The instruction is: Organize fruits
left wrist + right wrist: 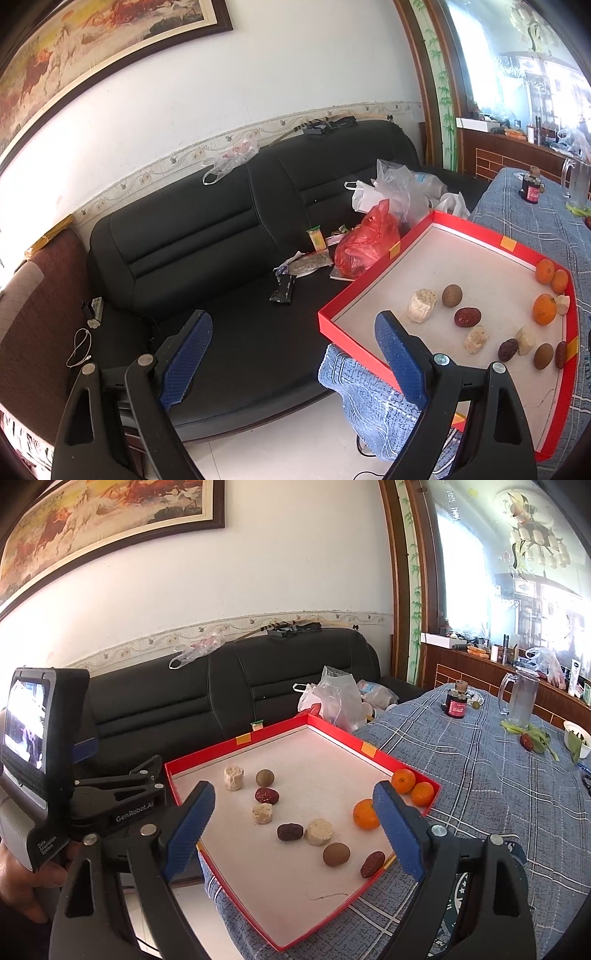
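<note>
Red tray on your bench: three oranges already cluster at 2 o'clock; dates, brown fruits, pale chunks lie unsorted mid-tray. Left hand-held gripper and right hand-held gripper: both spread apart, empty, poised to pick.

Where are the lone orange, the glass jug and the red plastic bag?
Lone orange (366,814): right wrist view, middle of its peel.
Glass jug (522,699): right wrist view, middle of its clear body.
Red plastic bag (365,242): left wrist view, its bulging front.
</note>
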A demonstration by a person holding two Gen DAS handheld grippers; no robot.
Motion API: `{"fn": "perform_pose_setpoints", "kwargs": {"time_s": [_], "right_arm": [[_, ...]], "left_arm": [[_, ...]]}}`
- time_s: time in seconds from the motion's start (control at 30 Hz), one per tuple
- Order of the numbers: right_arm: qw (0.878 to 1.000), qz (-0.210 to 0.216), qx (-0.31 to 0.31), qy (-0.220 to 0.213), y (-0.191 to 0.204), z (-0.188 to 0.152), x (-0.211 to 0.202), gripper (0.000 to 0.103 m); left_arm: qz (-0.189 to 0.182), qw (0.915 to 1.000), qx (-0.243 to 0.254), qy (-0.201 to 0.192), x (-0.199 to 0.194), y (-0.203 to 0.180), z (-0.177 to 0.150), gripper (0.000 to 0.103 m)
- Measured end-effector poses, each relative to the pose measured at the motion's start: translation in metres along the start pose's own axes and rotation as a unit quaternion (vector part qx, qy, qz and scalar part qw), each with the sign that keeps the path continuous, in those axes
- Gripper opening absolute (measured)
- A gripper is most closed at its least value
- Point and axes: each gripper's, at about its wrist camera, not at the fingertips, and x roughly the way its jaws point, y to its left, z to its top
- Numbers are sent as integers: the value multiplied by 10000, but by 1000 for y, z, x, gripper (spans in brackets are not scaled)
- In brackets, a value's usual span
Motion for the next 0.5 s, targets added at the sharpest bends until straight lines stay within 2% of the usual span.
{"fn": "perform_pose_setpoints", "kwargs": {"time_s": [0.5], "right_arm": [[9998,121,-87,-101,2,6,-4,88]], "left_arm": [[102,9999,-31,-31,-8,1,2,90]]}}
